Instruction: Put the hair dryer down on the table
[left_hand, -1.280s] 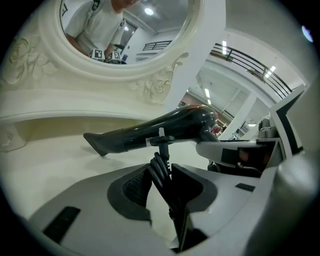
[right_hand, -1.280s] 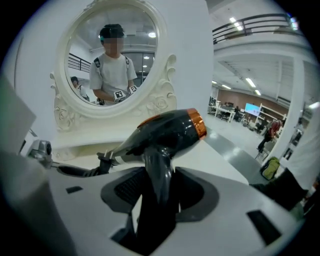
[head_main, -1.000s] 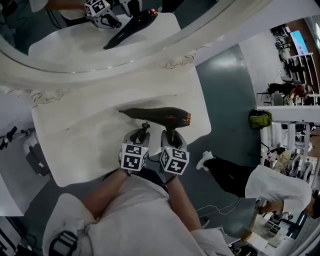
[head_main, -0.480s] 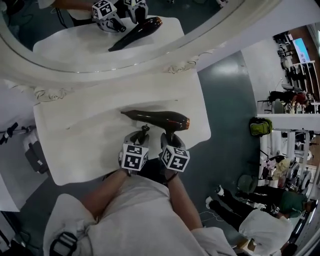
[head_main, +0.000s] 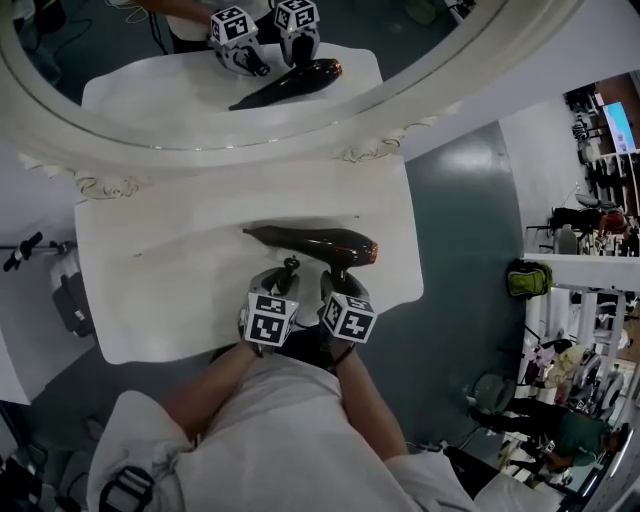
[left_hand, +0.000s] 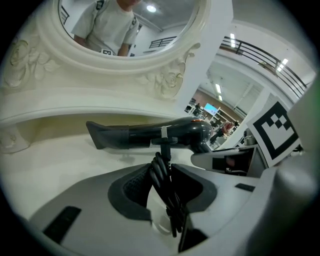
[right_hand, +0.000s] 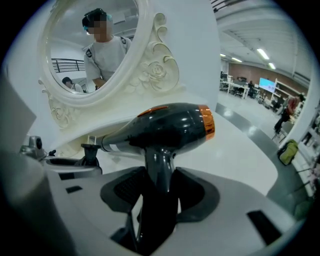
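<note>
Right gripper (head_main: 340, 280) clenched hair dryer (head_main: 315, 243) handle (right_hand: 159, 175); left gripper (head_main: 286, 274) clenched cord (left_hand: 162, 180). Looked rigid, slick, top-heavy; nozzle (head_main: 256, 232) toward 9 o'clock.

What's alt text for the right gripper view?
Right tongs grip the handle of a black hair dryer with an orange ring, its nozzle pointing left over a white table. Behind stands an ornate white-framed mirror reflecting a person.

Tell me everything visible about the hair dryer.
Glossy black hair dryer, plastic by its look, with an orange band near the rear and a flat nozzle pointing left in the head view. It is held level, low over the white table; contact is unclear. The right gripper clamps its handle; the left gripper holds its bundled cord.
</note>
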